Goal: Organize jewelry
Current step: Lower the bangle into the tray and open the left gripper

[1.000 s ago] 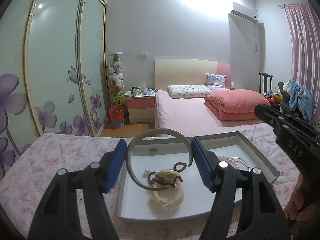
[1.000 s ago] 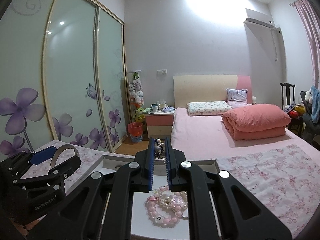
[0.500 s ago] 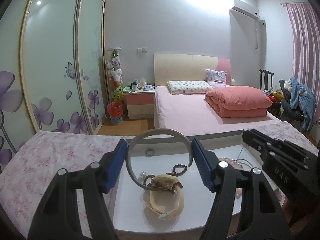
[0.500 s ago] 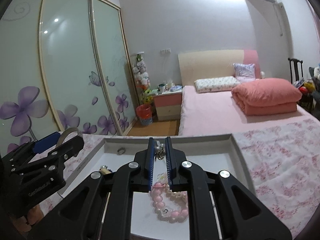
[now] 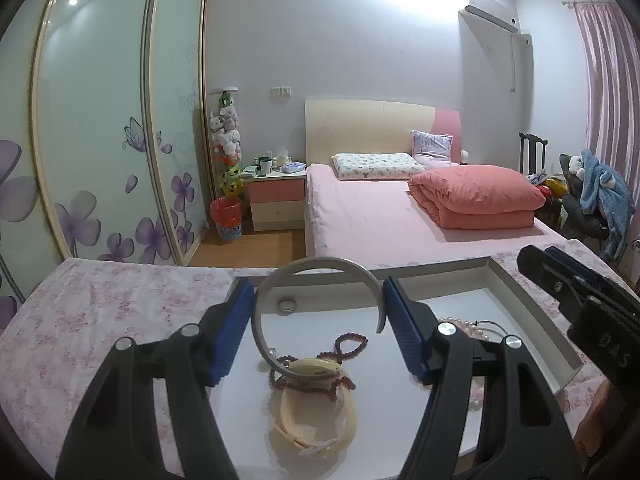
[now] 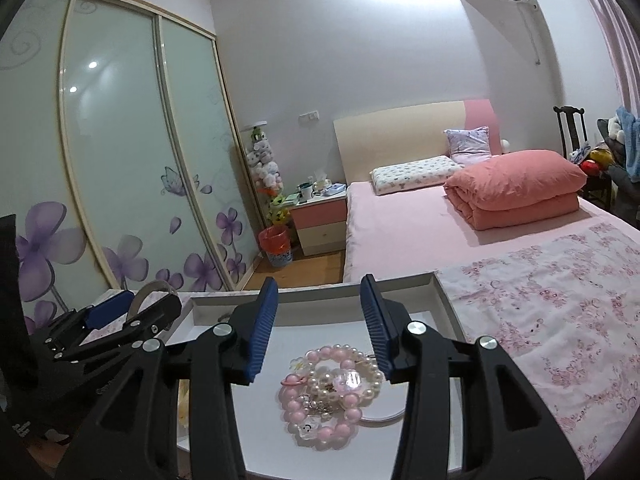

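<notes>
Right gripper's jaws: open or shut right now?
Open. The right gripper shows a wide gap between its blue jaws, nothing held, above the pink bead bracelets in the tray.

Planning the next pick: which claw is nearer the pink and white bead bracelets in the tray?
Right. The right claw hangs open directly over the bead bracelets; the left claw, holding the silver bangle, is off to their left.

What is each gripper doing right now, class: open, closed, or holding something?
Left gripper: shut on the silver bangle.
Right gripper: open, holding nothing, above the pink bead bracelets in the tray.
</notes>
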Demonstrator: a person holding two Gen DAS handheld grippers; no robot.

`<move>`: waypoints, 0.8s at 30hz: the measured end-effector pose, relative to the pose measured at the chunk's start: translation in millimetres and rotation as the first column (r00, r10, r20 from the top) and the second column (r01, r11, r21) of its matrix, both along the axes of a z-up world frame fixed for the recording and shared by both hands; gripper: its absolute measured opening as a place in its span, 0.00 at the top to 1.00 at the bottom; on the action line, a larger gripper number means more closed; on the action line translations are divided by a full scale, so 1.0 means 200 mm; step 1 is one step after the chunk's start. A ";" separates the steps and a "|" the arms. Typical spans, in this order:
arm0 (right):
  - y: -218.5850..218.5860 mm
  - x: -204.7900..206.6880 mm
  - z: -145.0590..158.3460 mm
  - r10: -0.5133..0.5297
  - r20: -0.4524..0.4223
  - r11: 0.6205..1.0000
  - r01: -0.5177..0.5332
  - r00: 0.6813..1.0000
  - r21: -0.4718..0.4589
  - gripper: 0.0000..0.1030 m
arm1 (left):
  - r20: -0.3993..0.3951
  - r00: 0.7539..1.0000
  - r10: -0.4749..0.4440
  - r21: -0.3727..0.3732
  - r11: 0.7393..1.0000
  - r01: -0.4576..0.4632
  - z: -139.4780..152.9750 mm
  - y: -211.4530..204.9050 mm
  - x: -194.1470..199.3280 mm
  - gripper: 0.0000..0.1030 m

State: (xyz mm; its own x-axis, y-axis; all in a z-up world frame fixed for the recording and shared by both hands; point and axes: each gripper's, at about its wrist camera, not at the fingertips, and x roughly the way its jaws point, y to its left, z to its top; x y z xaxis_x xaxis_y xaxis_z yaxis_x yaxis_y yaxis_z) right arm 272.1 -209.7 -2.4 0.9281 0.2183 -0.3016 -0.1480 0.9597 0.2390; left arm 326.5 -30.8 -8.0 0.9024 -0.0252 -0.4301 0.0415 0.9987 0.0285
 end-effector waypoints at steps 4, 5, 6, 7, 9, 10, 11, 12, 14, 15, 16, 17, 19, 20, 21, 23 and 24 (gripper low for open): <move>-0.01 0.01 -0.01 -0.013 0.000 1.000 0.013 1.000 -0.001 0.57 | -0.007 1.000 -0.001 0.000 1.000 0.001 -0.01 -0.01 0.02 0.37; -0.02 0.01 -0.01 -0.013 -0.002 1.000 0.013 1.000 -0.001 0.57 | -0.009 1.000 -0.002 0.000 1.000 0.002 -0.02 -0.01 0.03 0.37; -0.02 0.02 -0.01 -0.015 -0.005 1.000 0.015 1.000 -0.001 0.57 | -0.011 1.000 -0.003 0.001 1.000 0.003 -0.02 -0.01 0.03 0.37; -0.02 0.02 -0.02 -0.016 -0.008 1.000 0.016 1.000 0.001 0.57 | -0.014 1.000 -0.005 0.001 1.000 0.005 -0.03 -0.01 0.04 0.37; -0.03 0.02 -0.02 -0.018 -0.012 1.000 0.018 1.000 0.002 0.57 | -0.025 1.000 -0.012 -0.001 1.000 0.012 -0.04 -0.01 0.06 0.37; -0.03 0.02 -0.03 -0.018 -0.014 1.000 0.018 1.000 0.001 0.57 | -0.037 0.999 -0.018 -0.005 1.000 0.018 -0.05 0.00 0.07 0.37; -0.02 0.02 -0.03 -0.018 -0.015 1.000 0.018 1.000 0.000 0.57 | -0.047 0.999 -0.021 -0.011 1.000 0.021 -0.05 0.00 0.08 0.37; -0.02 0.02 -0.03 -0.018 -0.015 1.000 0.018 1.000 -0.002 0.57 | -0.054 0.998 -0.025 -0.020 1.000 0.024 -0.06 0.01 0.09 0.36; -0.01 0.02 -0.03 -0.018 -0.013 1.000 0.018 1.000 -0.006 0.57 | -0.052 0.998 -0.023 -0.031 0.999 0.021 -0.06 0.03 0.09 0.31; -0.01 0.02 -0.03 -0.019 -0.012 1.000 0.019 1.000 -0.006 0.57 | -0.040 0.999 -0.014 -0.036 0.999 0.012 -0.05 0.04 0.08 0.29; -0.01 0.02 -0.03 -0.019 -0.011 1.000 0.019 1.000 -0.008 0.57 | -0.034 0.999 -0.012 -0.044 0.999 0.011 -0.04 0.06 0.08 0.29; -0.01 0.02 -0.03 -0.019 -0.010 1.000 0.019 1.000 -0.010 0.57 | -0.028 1.000 -0.010 -0.058 0.998 0.009 -0.02 0.08 0.07 0.29; -0.01 0.01 -0.03 -0.019 -0.010 1.000 0.019 1.000 -0.010 0.57 | -0.017 1.000 0.000 -0.085 0.996 -0.001 0.01 0.12 0.05 0.29; -0.02 0.01 -0.03 -0.019 -0.009 1.000 0.019 1.000 -0.011 0.57 | -0.014 1.000 0.005 -0.097 0.995 -0.007 0.02 0.14 0.04 0.28; -0.02 0.01 -0.03 -0.019 -0.008 1.000 0.019 1.000 -0.012 0.57 | -0.012 1.000 0.010 -0.110 0.994 -0.011 0.04 0.16 0.03 0.27; -0.02 0.00 -0.02 -0.022 0.001 1.000 0.022 1.000 -0.015 0.57 | -0.002 1.000 0.021 -0.142 0.990 -0.021 0.08 0.23 -0.02 0.24; -0.02 -0.01 -0.01 -0.022 0.009 1.000 0.023 1.000 -0.018 0.56 | 0.006 1.000 0.028 -0.150 0.988 -0.027 0.10 0.27 -0.05 0.23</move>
